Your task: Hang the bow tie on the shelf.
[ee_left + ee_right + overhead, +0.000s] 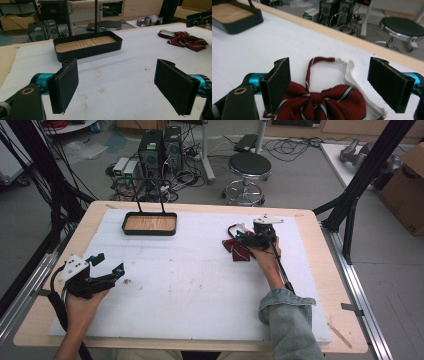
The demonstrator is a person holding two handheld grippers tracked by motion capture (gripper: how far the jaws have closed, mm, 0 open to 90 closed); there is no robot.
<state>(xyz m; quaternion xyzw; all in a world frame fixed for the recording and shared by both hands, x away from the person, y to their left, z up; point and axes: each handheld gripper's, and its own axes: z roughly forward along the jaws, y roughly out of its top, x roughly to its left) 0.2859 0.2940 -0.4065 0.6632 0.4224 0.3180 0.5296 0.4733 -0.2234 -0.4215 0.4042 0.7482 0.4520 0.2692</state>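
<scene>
A dark red striped bow tie (238,248) with a white strap lies on the white foam mat, right of centre. My right gripper (243,238) hovers over it, open, its pads on either side of the bow tie (322,100) in the right gripper view. A black tray (150,223) with a wooden bottom and a tall wire handle stands at the mat's back left. My left gripper (111,262) stands open near the mat's left edge with nothing between its pads; its own view looks toward the tray (87,46) and the bow tie (186,40) farther off.
The white foam mat (190,275) covers most of a wooden table (320,285). A small dark speck lies on the mat near the left gripper. Beyond the table are a stool (249,170), computer cases and cables on the floor. Black frame posts stand at both sides.
</scene>
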